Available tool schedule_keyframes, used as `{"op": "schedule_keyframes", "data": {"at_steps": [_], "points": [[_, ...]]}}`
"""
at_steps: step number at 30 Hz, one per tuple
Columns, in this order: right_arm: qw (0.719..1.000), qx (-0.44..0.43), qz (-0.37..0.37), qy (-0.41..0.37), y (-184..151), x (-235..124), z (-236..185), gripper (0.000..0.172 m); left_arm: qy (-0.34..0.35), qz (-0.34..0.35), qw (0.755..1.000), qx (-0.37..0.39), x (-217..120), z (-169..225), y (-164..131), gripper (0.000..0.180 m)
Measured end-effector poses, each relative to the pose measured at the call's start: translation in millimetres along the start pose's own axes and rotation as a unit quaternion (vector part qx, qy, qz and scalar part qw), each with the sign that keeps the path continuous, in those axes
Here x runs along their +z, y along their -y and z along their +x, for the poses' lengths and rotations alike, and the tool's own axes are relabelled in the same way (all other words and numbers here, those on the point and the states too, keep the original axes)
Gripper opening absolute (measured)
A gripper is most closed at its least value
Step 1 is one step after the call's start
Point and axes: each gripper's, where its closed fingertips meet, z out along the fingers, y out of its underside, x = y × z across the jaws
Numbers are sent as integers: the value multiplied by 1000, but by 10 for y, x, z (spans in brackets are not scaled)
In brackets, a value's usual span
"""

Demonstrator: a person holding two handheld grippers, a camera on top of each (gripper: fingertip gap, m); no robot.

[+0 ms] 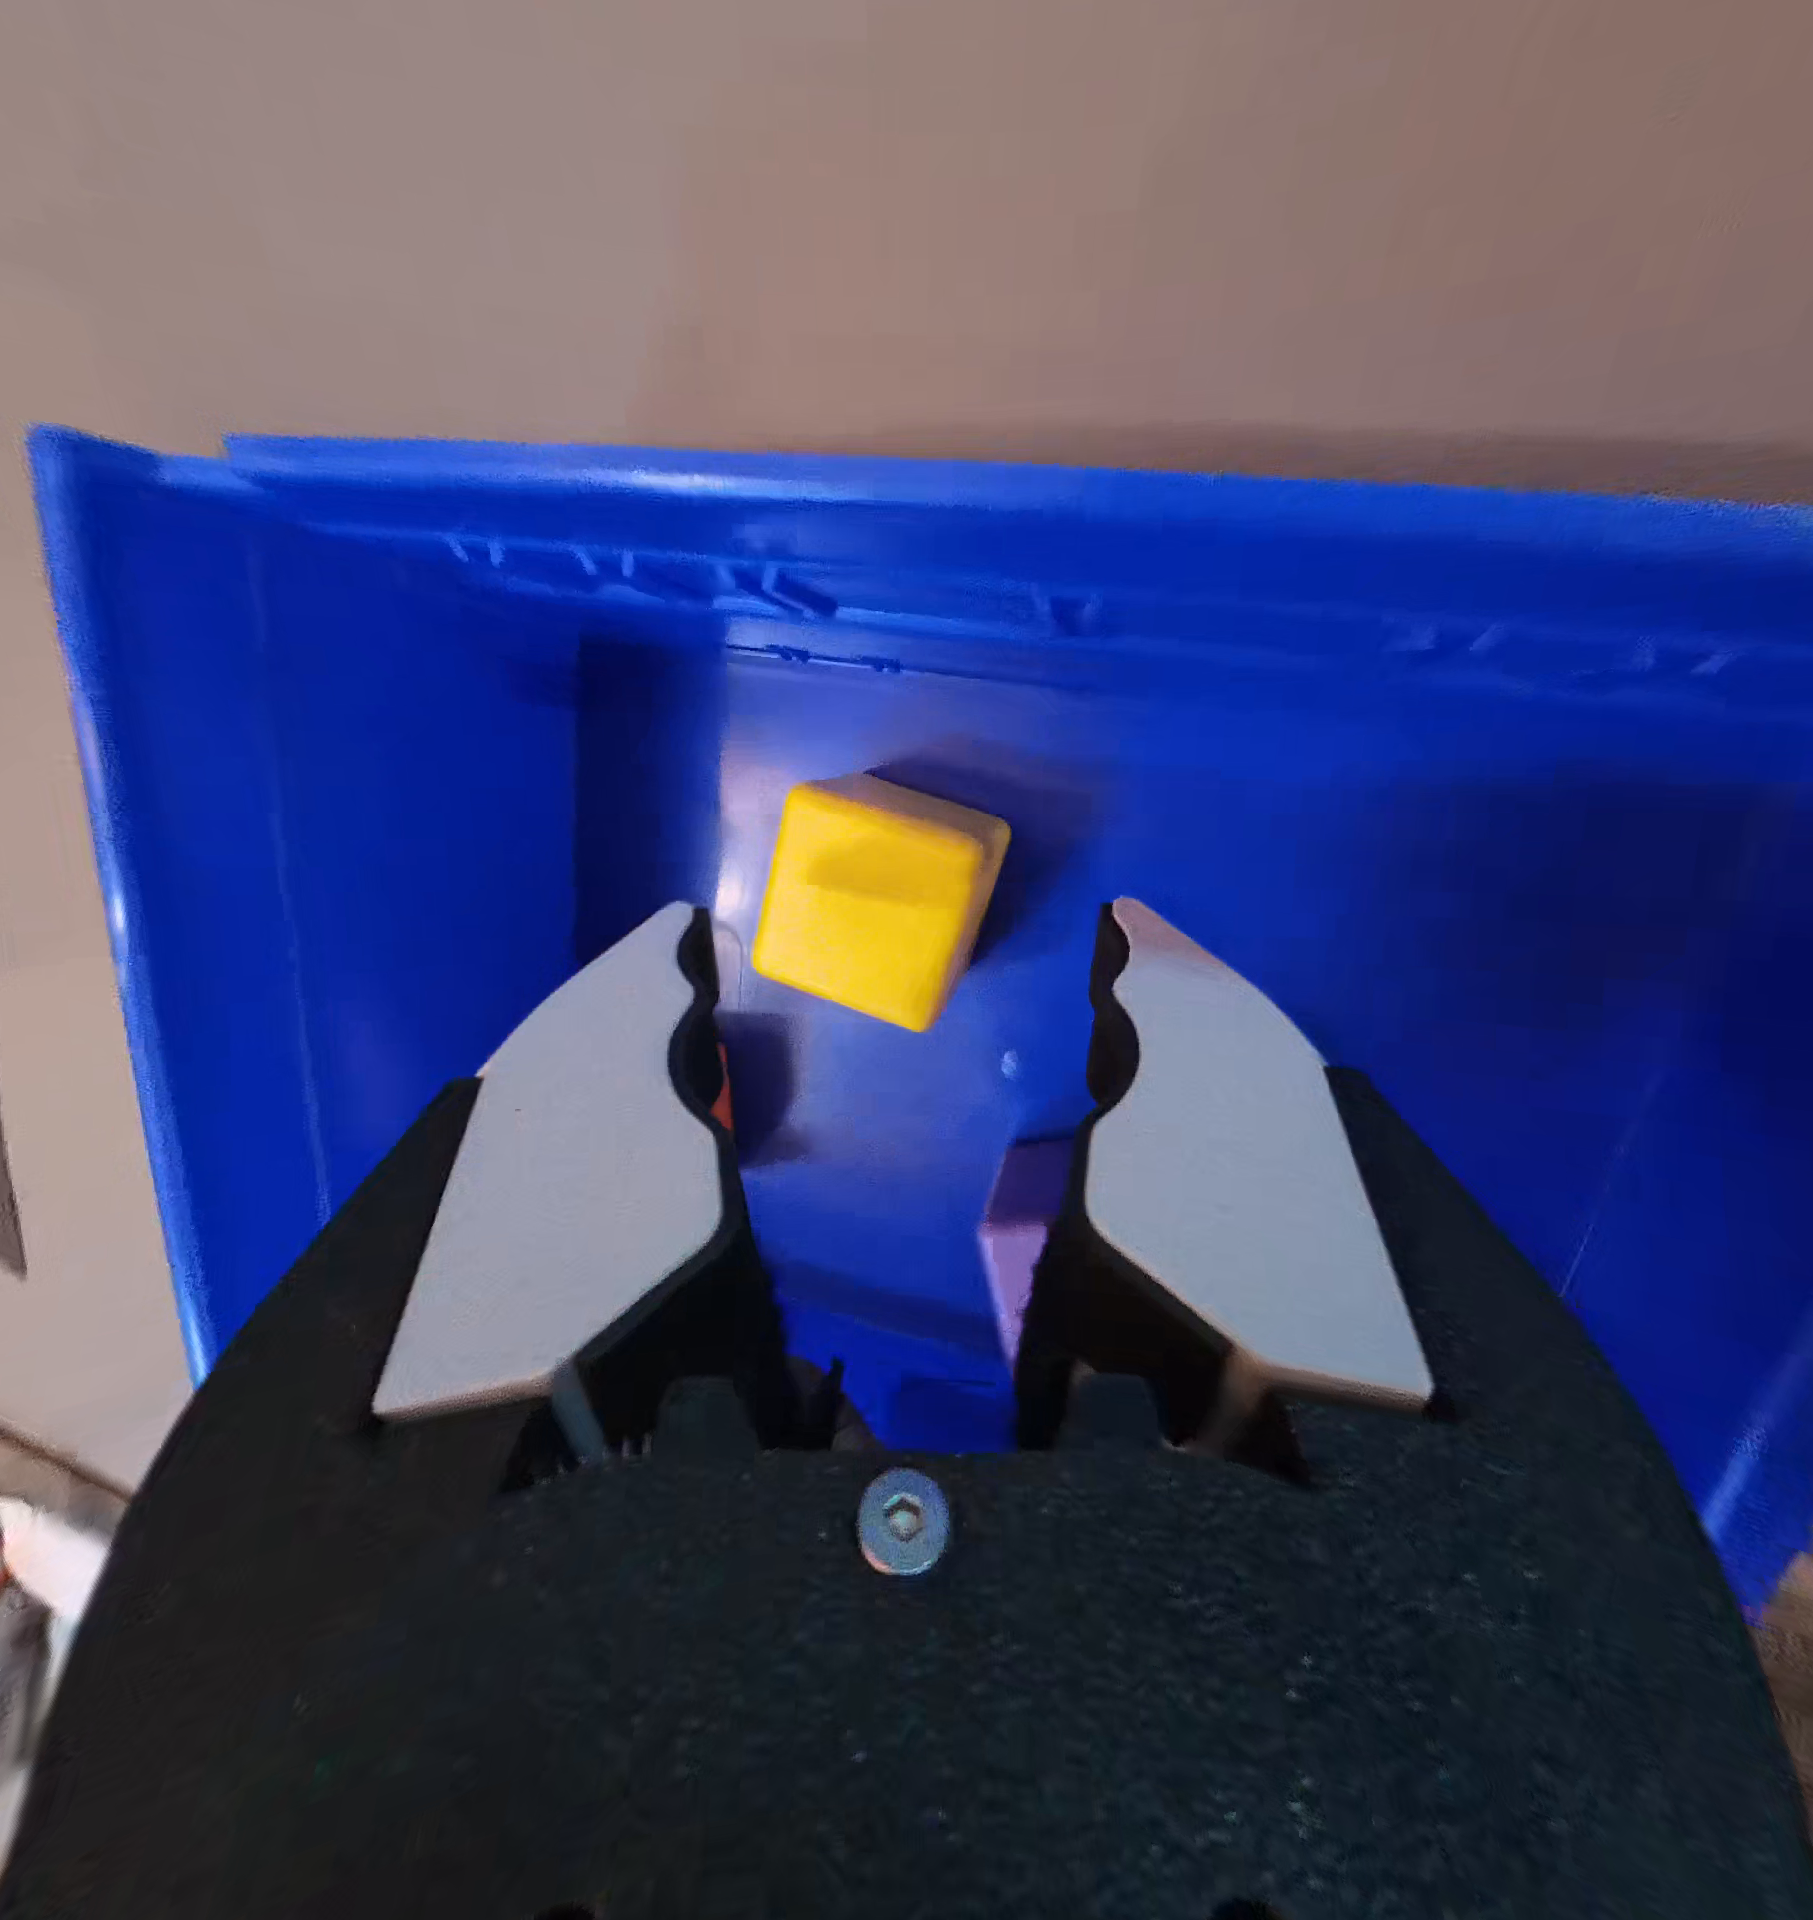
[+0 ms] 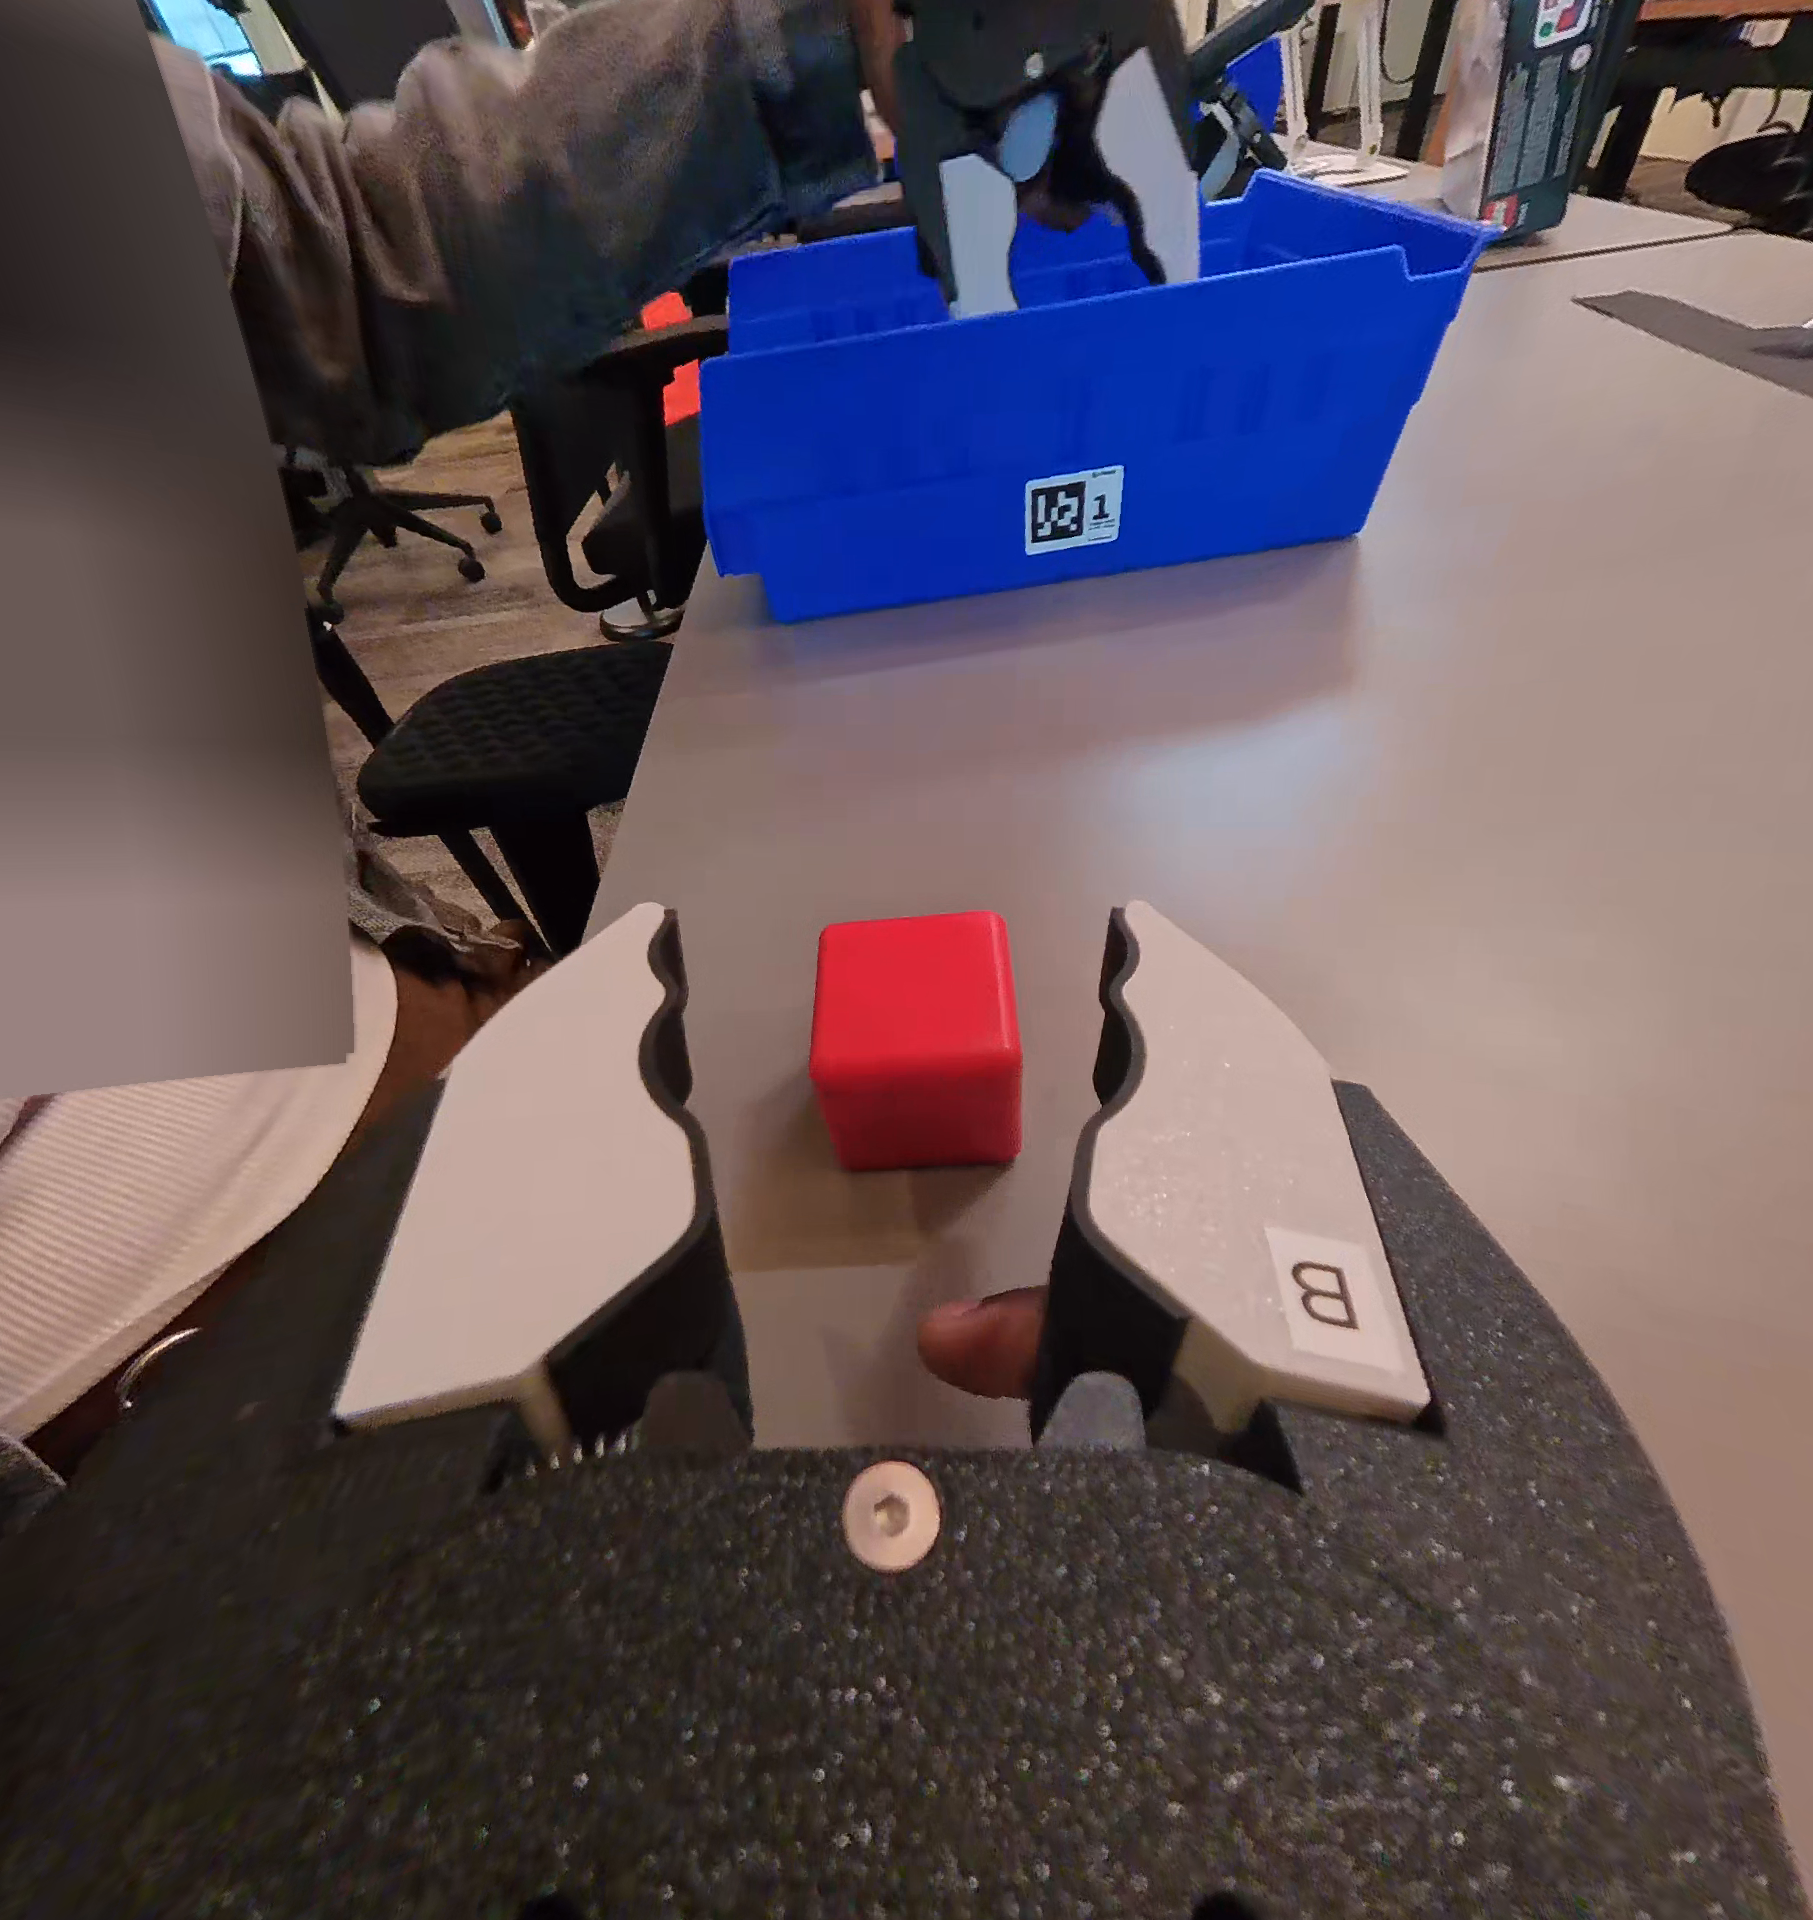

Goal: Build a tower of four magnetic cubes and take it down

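Grey tabletop (image 2: 1504, 831) in an office with black chairs carries one blue bin (image 2: 985, 416) and one red cube (image 2: 914, 1039), which stands between the right gripper's (image 2: 891, 925) wide-spread fingers with clear gaps on both sides, touched by neither. Inside the bin lies one yellow cube (image 1: 876, 904), tilted, just ahead of the left gripper's (image 1: 907, 920) equally wide, bare fingers, with a purple cube (image 1: 1016, 1226) and a sliver of something orange (image 1: 720, 1081) partly hidden behind them.

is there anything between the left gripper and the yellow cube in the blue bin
Nothing visible. The left gripper is open above the blue bin, and the yellow cube lies just beyond its fingertips on bare bin floor.
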Motion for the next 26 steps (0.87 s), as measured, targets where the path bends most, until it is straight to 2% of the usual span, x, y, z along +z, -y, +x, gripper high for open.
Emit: {"op": "schedule_keyframes", "data": {"at_steps": [1,6,8,9,11,14,16,18,21,23,26], "points": [[1000,-1,-2,1,-8,3,-3,77,-19,-3,1000,14,35,-9,9,68],[1000,1,0,2,-8,-1,-5,75,-97,-55,993,46,260,26,-98,68],[1000,1,0,3,-8,-1,-9,75,-86,-61,993,50,306,-31,-127,48],[1000,1,0,4,-8,-1,-10,74,-78,-58,994,45,290,-57,-127,48],[1000,0,0,4,-6,0,-12,74,-39,-28,999,19,189,-157,-70,47],[1000,-3,5,4,17,-4,-15,72,33,98,993,-50,-179,-287,222,47],[1000,-6,11,-5,44,-15,5,72,86,221,967,-97,-564,-332,520,47],[999,-13,22,-18,94,-36,35,72,106,357,918,-137,-998,-227,890,47],[997,-25,54,-41,238,-88,67,71,56,526,837,-141,-1527,273,1472,47],[995,-31,77,-50,337,-129,64,69,6,589,799,-118,-1677,686,1818,47],[991,-33,123,-44,542,-188,-25,66,-35,616,781,-101,-1558,1146,2235,46]]}}
